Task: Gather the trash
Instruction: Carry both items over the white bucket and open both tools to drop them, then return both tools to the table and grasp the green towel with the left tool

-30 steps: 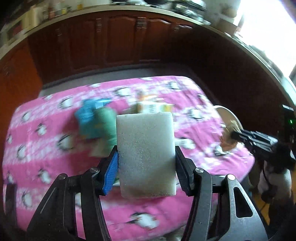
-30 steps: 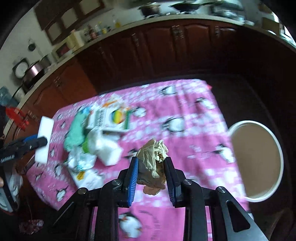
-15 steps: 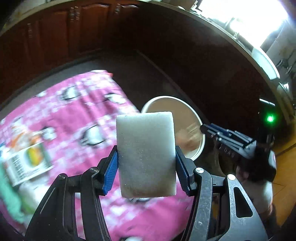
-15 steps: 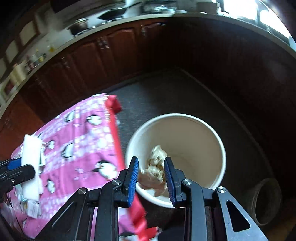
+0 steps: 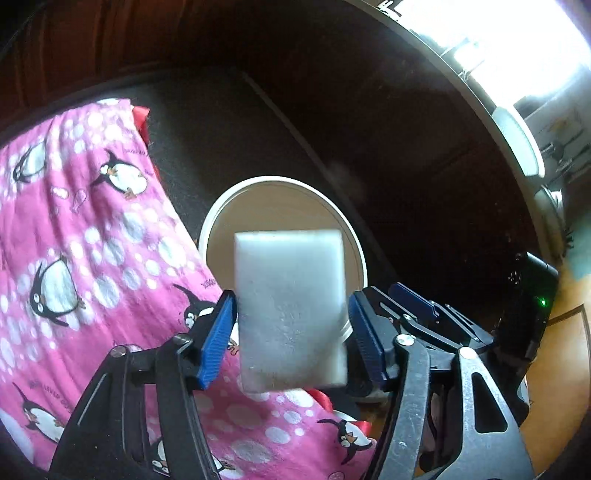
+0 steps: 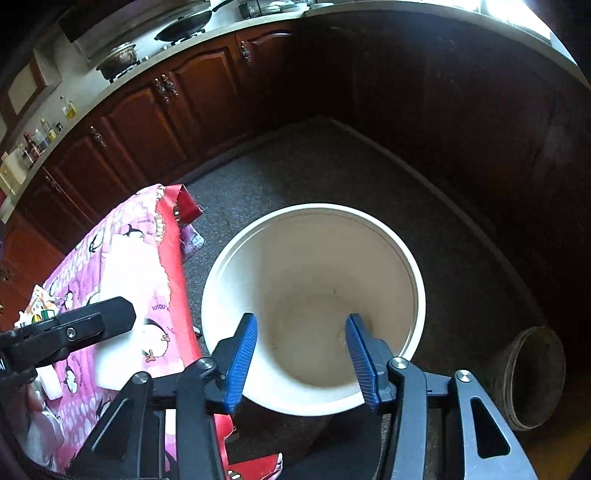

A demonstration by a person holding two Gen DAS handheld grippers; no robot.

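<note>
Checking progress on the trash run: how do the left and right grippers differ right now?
The left gripper carries a white foam block between its blue pads; the right gripper carries nothing. The left one's pads flank the block with slight gaps showing; the right one's jaws stand wide open. The left one sits over the pink tablecloth's edge; the right one hangs directly above the white bucket. Both point toward that bucket.

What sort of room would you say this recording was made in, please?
Most likely a home kitchen: dark wooden cabinets run under a pale countertop, a frying pan sits on the hob, and a penguin-print tablecloth covers a table beside a white bucket.
</note>
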